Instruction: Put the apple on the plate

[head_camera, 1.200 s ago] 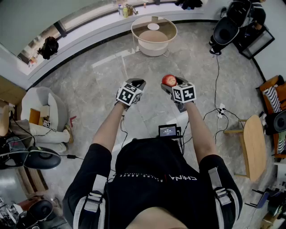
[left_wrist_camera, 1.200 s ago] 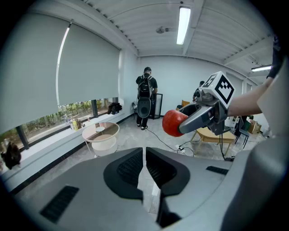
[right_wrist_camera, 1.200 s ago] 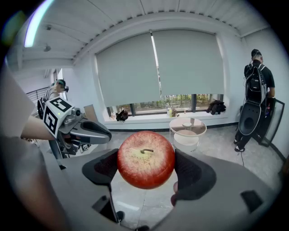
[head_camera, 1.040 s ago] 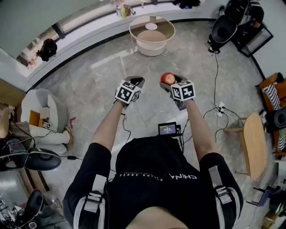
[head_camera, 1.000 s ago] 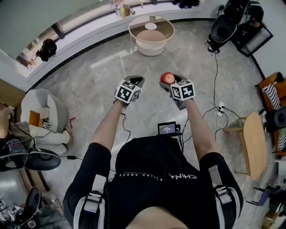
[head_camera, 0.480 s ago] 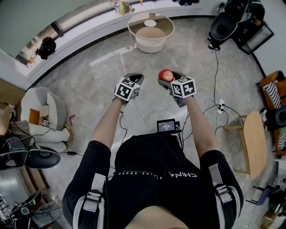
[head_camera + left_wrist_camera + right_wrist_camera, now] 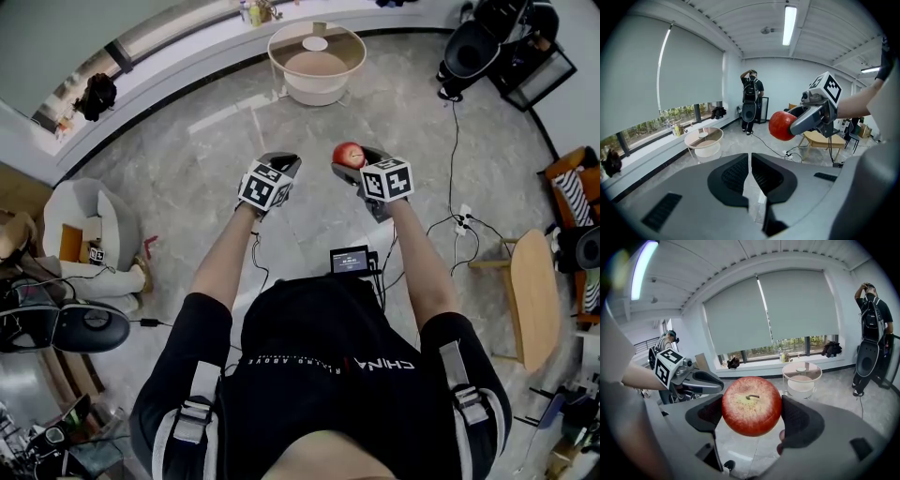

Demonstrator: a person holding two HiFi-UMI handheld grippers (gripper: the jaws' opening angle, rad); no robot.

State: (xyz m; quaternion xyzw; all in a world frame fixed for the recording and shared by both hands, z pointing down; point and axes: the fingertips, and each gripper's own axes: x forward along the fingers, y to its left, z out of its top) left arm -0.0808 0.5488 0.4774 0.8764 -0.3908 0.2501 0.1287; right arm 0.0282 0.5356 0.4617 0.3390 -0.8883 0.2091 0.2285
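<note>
Red round apple (image 7: 751, 405) sits clamped in the right hand-held gripper (image 7: 750, 414), well apart from the small white plate (image 7: 315, 43) on the round counter (image 7: 319, 92) ahead; the left hand-held gripper (image 7: 750, 171) is closed, empty. Best carried level, released only once touching.

Red apple (image 7: 751, 405), round and glossy, yellowish speckled patch round its short brown stem, clamped between the right gripper's (image 7: 751, 411) jaws, in mid-air, small white plate (image 7: 800, 369) on a distant round desk (image 7: 270, 56).
</note>
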